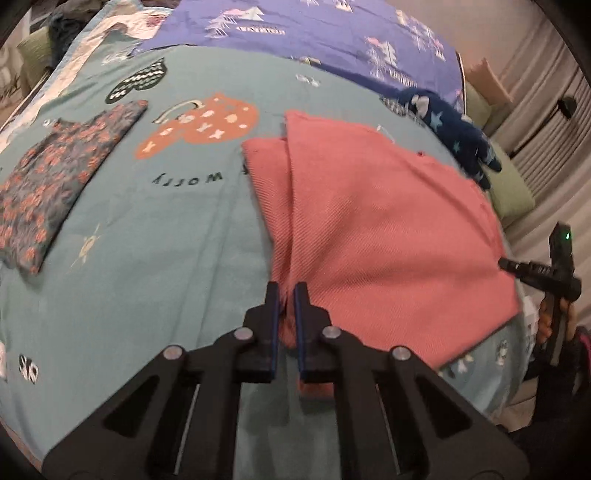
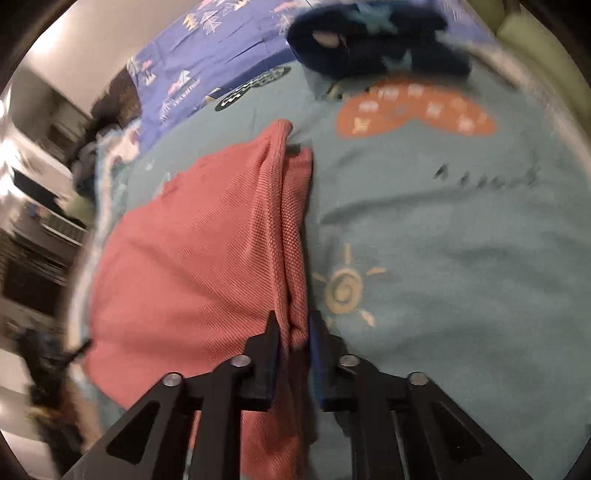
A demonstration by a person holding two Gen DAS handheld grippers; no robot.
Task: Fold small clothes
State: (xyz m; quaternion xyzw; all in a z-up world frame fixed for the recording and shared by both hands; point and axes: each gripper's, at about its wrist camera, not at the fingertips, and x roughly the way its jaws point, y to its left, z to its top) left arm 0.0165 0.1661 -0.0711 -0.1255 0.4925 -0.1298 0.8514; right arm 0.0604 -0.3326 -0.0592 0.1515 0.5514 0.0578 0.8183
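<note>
A pink knit garment (image 1: 376,229) lies partly folded on the teal bedspread (image 1: 166,258), one layer lapped over another. My left gripper (image 1: 287,295) is shut on its near folded edge. In the right wrist view the same pink garment (image 2: 207,251) hangs from my right gripper (image 2: 293,325), which is shut on its folded edge just above the bedspread (image 2: 443,258). The right gripper also shows at the far right edge of the left wrist view (image 1: 532,271), beside the garment's right corner.
A folded floral garment (image 1: 55,177) lies at the left. A dark blue star-print garment (image 1: 450,129) sits at the back right, also in the right wrist view (image 2: 373,37). A purple sheet (image 1: 314,33) covers the far bed. Green pillows (image 1: 513,192) line the right edge.
</note>
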